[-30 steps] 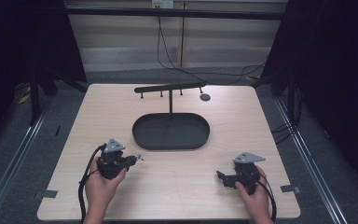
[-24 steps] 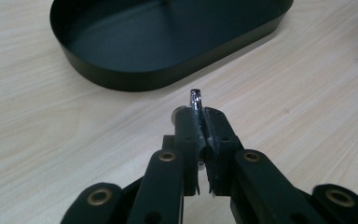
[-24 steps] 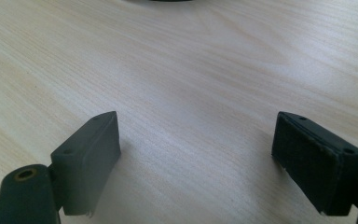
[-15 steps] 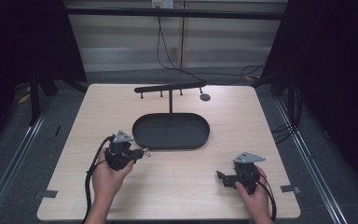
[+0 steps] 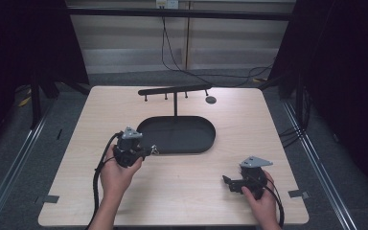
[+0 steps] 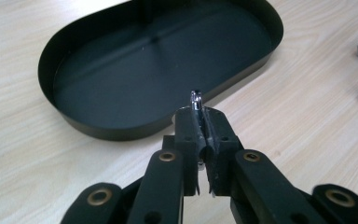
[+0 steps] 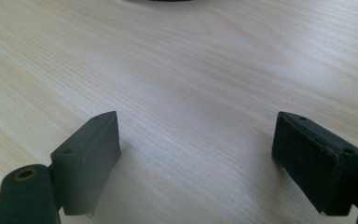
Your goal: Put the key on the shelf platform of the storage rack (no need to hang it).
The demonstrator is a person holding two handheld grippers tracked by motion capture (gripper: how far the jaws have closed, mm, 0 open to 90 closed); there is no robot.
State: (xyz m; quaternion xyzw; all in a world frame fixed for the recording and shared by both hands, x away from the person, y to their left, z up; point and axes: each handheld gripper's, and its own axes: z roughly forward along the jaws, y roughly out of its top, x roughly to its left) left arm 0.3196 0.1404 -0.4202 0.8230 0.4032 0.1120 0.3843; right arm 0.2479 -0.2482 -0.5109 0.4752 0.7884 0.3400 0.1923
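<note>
left hand-held gripper (image 6: 200,122) pinches a small shiny metal piece (image 6: 196,99) beside black tray (image 6: 98,130).

A light wooden table (image 5: 182,191) stands on a grey floor (image 5: 24,158), with metal rails (image 5: 9,163) running along the floor at either side of it. Behind the table a pale panelled wall (image 5: 124,48) is crossed by a dark bar near its top, and black cables (image 5: 172,52) hang down it to the floor. Black curtains (image 5: 345,72) close in both sides, leaving the edges dim.
</note>
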